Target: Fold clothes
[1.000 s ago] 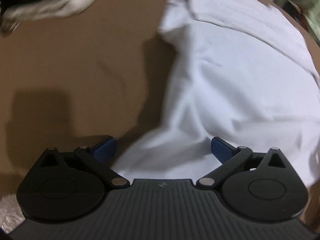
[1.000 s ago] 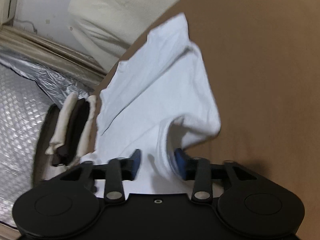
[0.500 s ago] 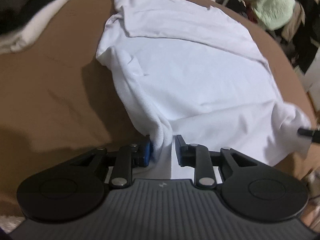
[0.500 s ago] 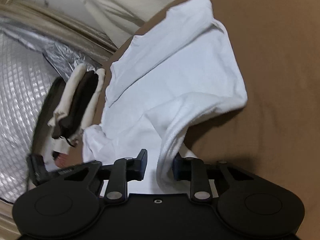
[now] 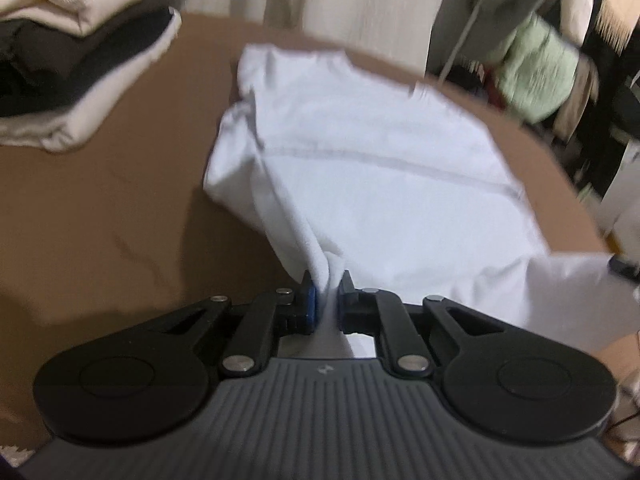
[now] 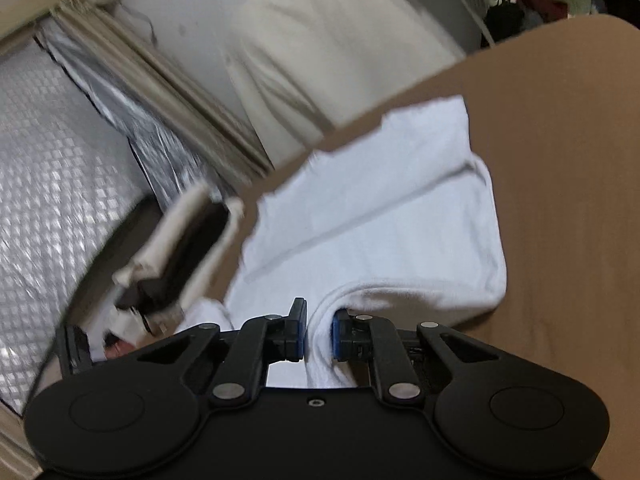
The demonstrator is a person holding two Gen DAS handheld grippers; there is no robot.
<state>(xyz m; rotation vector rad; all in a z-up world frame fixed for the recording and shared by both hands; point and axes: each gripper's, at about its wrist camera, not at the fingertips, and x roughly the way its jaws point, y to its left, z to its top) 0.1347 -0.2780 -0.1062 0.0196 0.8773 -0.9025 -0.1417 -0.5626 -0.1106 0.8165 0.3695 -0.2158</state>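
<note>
A white shirt (image 5: 380,184) lies spread on the brown table (image 5: 100,220), its far part flat and its near edge lifted. My left gripper (image 5: 327,300) is shut on a bunched fold of that near edge. Over in the right wrist view the same white shirt (image 6: 384,224) rises from the table into my right gripper (image 6: 318,334), which is shut on another corner of its near edge. The right gripper's black tip (image 5: 624,268) peeks in at the far right of the left wrist view, behind a lifted flap of cloth.
A stack of folded cream and dark clothes (image 5: 76,64) sits at the table's far left, seen too in the right wrist view as a folded stack (image 6: 180,256). Beyond the table hang a cream curtain (image 6: 320,40) and a green garment (image 5: 536,64). Silver quilted material (image 6: 52,184) lies left.
Both grippers have closed on the shirt's near edge and lifted it, pulling the cloth up and back. The views now tilt higher, showing the room beyond the table.
</note>
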